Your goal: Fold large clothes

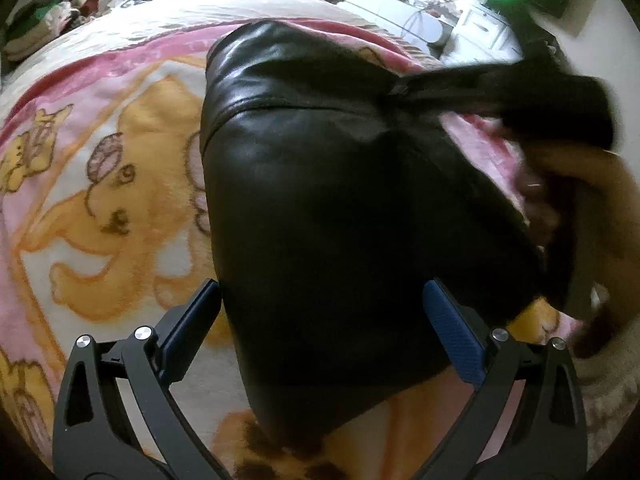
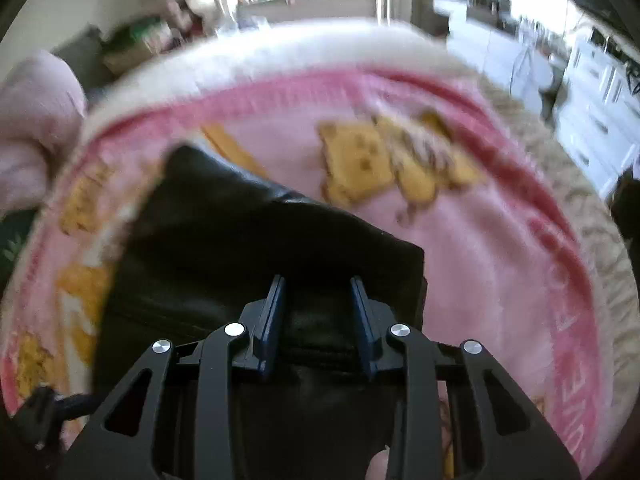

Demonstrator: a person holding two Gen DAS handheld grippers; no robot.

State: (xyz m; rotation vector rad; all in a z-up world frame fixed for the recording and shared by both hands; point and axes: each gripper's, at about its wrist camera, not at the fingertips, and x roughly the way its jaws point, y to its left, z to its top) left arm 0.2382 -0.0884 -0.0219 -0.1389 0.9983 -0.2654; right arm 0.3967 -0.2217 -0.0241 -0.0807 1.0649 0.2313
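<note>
A black leather garment lies on a pink and yellow cartoon blanket on a bed. My left gripper is open, its blue pads spread either side of the garment's near part. At the right of that view a blurred dark gripper shape lifts a piece of the garment. In the right wrist view the garment lies folded below my right gripper, whose jaws stand partly apart with dark fabric showing between them; whether they pinch it is unclear.
The blanket covers the bed. White cabinets and appliances stand at the right. A pile of clothes sits at the far left. A person's hand shows at the left edge of the right wrist view.
</note>
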